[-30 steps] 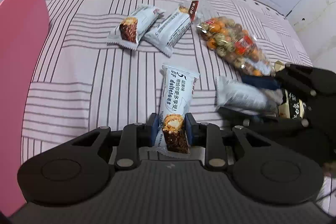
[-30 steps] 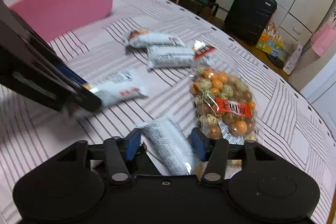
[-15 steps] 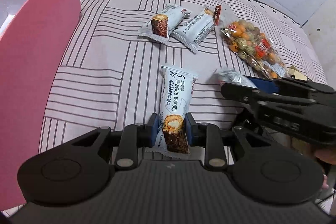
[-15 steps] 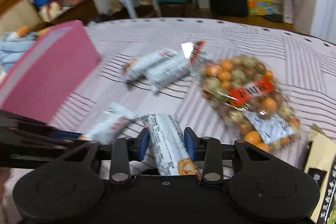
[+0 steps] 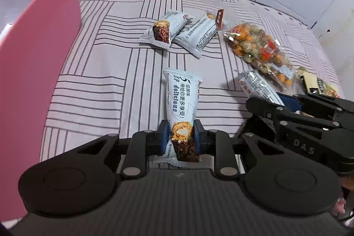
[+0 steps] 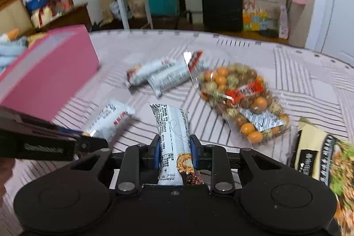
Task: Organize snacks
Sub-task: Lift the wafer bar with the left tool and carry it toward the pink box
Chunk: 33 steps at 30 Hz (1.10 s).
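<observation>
Rolled upright, right fingers [image 6: 174,153] just clenched a wafer bar [image 6: 173,136]; left fingers [image 5: 179,139] grip another bar [image 5: 182,107].

A bed [image 5: 106,72] covered in a pale pink sheet with dark striped blocks carries everything. A pink box [image 5: 37,54] stands on it at the left. Two white snack bars [image 5: 163,31] [image 5: 200,33] lie side by side, touching, near the middle. Just to their right lies a clear bag of orange and green coated nuts [image 5: 258,50]. A beige and black packet [image 6: 316,154] lies beside that bag at the right edge.
</observation>
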{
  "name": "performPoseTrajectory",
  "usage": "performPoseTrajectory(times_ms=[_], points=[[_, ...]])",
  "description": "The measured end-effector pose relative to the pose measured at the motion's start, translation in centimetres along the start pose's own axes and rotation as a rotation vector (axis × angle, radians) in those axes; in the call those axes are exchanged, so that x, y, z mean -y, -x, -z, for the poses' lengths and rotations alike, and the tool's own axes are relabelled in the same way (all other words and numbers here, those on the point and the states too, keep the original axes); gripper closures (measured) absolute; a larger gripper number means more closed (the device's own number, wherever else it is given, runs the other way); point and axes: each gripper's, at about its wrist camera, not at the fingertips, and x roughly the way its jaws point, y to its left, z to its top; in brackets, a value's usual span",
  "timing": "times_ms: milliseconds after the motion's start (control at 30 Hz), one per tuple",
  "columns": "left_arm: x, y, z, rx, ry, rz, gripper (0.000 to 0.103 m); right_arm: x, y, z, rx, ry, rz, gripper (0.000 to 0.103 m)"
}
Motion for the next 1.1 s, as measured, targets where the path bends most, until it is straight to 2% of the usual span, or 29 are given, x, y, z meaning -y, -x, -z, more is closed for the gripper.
performPoseTrajectory(times_ms=[100,167,333,567,700,833,967,1100], points=[[0.2,1.9,0.2,0.003,0.016,-0.046,0.081,-1.2,2.1,-0.2,0.029,-0.020,0.000,0.072],[0.2,3.3,0.5,0.015,0.032,-0.043,0.081,-1.9,3.3,-0.2,0.021,-0.034,-0.007,0.072],[0.0,6.4,1.6,0.008,0.054,-0.033,0.081,-3.9,5.2,0.5,-0.059,-0.050,-0.008,0.072],[-0.3,11.2,4.1,0.010,0.047,-0.006,0.081,-6.5,8.7,1.7,-0.118,-0.059,-0.067,0.072],[-0.7,14.2,5.5,0.018,0.049,0.023,0.081,-7.6,11.2,1.5,-0.130,-0.092,-0.159,0.072],[-1.8,17.8,6.5,0.039,0.026,0.039,0.080,-9.6,13.8,1.1,-0.102,-0.087,-0.263,0.072],[-3.3,21.3,7.3,0.074,0.023,0.020,0.080,-11.8,15.3,0.3,-0.093,-0.033,-0.321,0.072],[-4.4,23.9,7.5,0.112,0.023,-0.010,0.080,-14.2,15.7,-0.4,-0.077,0.058,-0.333,0.072]])
